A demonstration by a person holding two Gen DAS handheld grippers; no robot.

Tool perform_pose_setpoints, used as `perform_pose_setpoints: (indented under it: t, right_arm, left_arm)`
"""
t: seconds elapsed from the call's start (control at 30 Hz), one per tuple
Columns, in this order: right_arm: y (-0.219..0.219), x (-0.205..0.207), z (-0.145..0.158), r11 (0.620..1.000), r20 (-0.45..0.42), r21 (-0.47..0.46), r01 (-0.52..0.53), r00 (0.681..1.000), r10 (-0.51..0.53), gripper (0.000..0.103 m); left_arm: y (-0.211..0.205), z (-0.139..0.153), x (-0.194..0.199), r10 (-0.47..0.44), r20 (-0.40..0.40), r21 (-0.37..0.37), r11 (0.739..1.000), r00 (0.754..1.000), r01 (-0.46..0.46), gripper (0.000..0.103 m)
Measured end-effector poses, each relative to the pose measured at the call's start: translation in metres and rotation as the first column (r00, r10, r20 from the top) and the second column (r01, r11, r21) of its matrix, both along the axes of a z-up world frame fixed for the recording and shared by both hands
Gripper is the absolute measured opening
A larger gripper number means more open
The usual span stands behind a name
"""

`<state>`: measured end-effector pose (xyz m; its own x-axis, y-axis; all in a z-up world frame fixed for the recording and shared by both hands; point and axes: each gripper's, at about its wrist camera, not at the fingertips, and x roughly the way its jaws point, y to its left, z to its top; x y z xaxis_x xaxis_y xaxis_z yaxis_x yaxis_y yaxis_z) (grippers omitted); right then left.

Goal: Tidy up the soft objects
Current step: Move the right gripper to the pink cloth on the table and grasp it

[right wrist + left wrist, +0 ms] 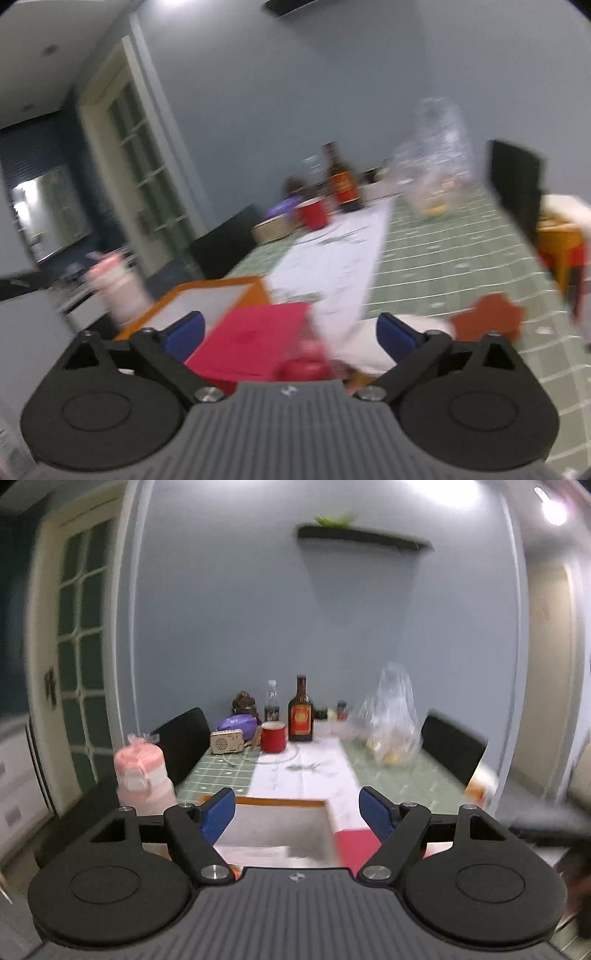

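Left wrist view looks down a long worktop [406, 775] under a green checked cloth with a white runner along the middle. At the far end stand a red mug [273, 737], a brown bottle [300, 716] with an orange label too blurred to read, a clear bottle [271, 700], a cream speaker-like box [226, 741] and a crinkled clear plastic bag [391, 723]. Left gripper [297, 812] has its blue-padded fingers spread apart, holding nothing, above an orange-rimmed box [280, 803]. Beside it lies a flat pink-red soft piece [356, 843]. Right gripper [290, 334] also has its fingers apart, over that pink-red piece [251, 343]; a white soft item [369, 350] and a rust-coloured flower shape [487, 321] lie nearby.
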<state>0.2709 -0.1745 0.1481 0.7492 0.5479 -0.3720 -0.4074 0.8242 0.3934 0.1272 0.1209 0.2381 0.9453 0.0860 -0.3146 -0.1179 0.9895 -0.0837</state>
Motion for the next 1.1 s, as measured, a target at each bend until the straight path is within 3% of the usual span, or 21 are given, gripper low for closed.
perform_pose_setpoints:
  t: [0.13, 0.27, 0.33, 0.4, 0.57, 0.73, 0.9, 0.97, 1.1]
  right_arm:
    - [-0.020, 0.007, -0.019, 0.994, 0.045, -0.050, 0.099, 0.994, -0.097, 0.100]
    - [-0.038, 0.024, -0.049, 0.956, 0.082, -0.206, 0.207, 0.978, -0.194, 0.100]
    - [-0.050, 0.028, -0.062, 0.940, 0.052, -0.199, 0.277, 0.961, -0.272, 0.100]
    - [-0.065, 0.032, -0.074, 0.938, -0.030, -0.151, 0.313, 0.947, -0.321, 0.100]
    - [-0.078, 0.038, -0.088, 0.948, -0.093, -0.132, 0.290, 0.948, -0.303, 0.100]
    - [-0.076, 0.046, -0.099, 0.953, -0.172, -0.158, 0.258, 0.943, -0.284, 0.100]
    - [-0.063, 0.052, -0.112, 0.939, -0.223, -0.268, 0.215, 0.934, -0.278, 0.100]
    - [-0.058, 0.053, -0.117, 0.935, -0.225, -0.303, 0.185, 0.939, -0.258, 0.096]
    - [-0.046, 0.048, -0.119, 0.883, -0.151, -0.437, 0.170, 0.954, -0.258, 0.070]
  left_arm:
    - [-0.027, 0.006, -0.015, -0.067, 0.030, -0.023, 0.997, 0.997, 0.068, 0.090]
    - [-0.050, 0.001, -0.019, -0.104, 0.025, -0.047, 0.993, 0.994, 0.105, 0.090]
    - [-0.069, -0.007, -0.013, -0.147, 0.005, -0.015, 0.989, 0.989, 0.147, 0.090]
    - [-0.091, -0.020, -0.001, -0.177, -0.007, 0.004, 0.984, 0.984, 0.177, 0.090]
    - [-0.138, -0.059, 0.038, -0.269, -0.066, -0.001, 0.963, 0.961, 0.269, 0.090]
    - [-0.175, -0.103, 0.086, -0.345, -0.214, 0.046, 0.931, 0.914, 0.362, 0.090]
    - [-0.175, -0.137, 0.112, -0.302, -0.319, 0.020, 0.946, 0.899, 0.324, 0.090]
    - [-0.172, -0.145, 0.118, -0.293, -0.337, -0.004, 0.951, 0.895, 0.310, 0.090]
    - [-0.172, -0.150, 0.121, -0.296, -0.345, -0.001, 0.949, 0.891, 0.315, 0.090]
